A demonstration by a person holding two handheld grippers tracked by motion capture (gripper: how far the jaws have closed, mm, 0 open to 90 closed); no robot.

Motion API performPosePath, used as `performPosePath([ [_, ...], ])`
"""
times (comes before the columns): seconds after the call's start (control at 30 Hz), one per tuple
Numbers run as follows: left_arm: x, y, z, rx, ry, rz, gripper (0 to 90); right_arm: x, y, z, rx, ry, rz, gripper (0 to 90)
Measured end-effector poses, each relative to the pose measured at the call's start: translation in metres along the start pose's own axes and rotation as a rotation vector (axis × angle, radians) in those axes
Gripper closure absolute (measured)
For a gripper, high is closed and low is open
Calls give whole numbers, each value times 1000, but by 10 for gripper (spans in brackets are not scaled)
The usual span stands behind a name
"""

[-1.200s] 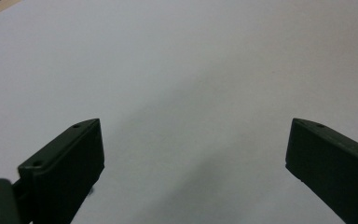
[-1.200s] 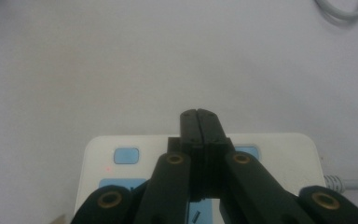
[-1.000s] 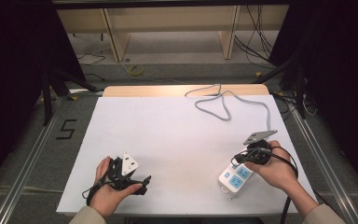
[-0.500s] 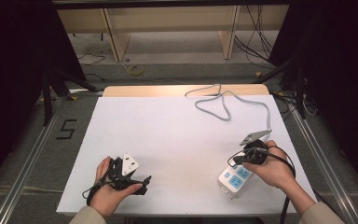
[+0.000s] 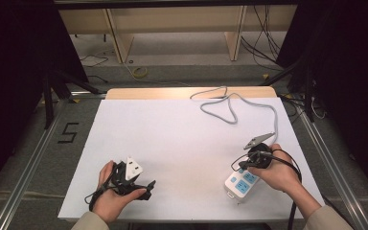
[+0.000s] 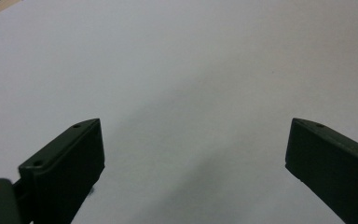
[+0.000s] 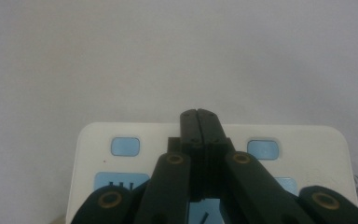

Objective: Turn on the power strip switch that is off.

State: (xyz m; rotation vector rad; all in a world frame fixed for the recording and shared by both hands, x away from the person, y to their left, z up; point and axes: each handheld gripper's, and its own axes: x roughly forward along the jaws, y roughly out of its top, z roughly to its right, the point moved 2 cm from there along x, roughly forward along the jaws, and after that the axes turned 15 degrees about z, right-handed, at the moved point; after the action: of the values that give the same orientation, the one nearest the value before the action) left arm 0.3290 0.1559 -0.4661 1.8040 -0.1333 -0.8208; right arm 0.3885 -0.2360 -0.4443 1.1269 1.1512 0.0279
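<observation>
White paper is covering the wooden table (image 5: 172,92), with grey floor and pale shelving lying beyond at 12 o'clock. Toward 4 o'clock a white power strip with blue sockets (image 5: 241,183) is lying flat, its grey cord (image 5: 230,108) looping toward 1 o'clock. Over it the right gripper (image 7: 199,115) is hovering, jaws pressed together. At 7 o'clock the left gripper (image 6: 193,149) is resting spread wide above bare paper.
</observation>
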Motion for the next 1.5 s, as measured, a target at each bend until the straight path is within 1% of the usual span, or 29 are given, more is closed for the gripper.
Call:
performPosePath([
  [0.27,0,0,0,2,-3,-2,41,3,0,-1,1,0,-22,900],
  [0.5,0,0,0,1,-3,-2,41,5,0,0,-7,1,-37,900],
  [1.13,0,0,1,1,-5,-4,42,9,0,-1,-9,-5,-62,900],
  [1.37,0,0,1,1,-4,-2,42,9,1,-2,-24,-10,-71,900],
  [1.5,0,0,1,3,-4,-3,44,10,1,-4,-38,-21,-80,900],
])
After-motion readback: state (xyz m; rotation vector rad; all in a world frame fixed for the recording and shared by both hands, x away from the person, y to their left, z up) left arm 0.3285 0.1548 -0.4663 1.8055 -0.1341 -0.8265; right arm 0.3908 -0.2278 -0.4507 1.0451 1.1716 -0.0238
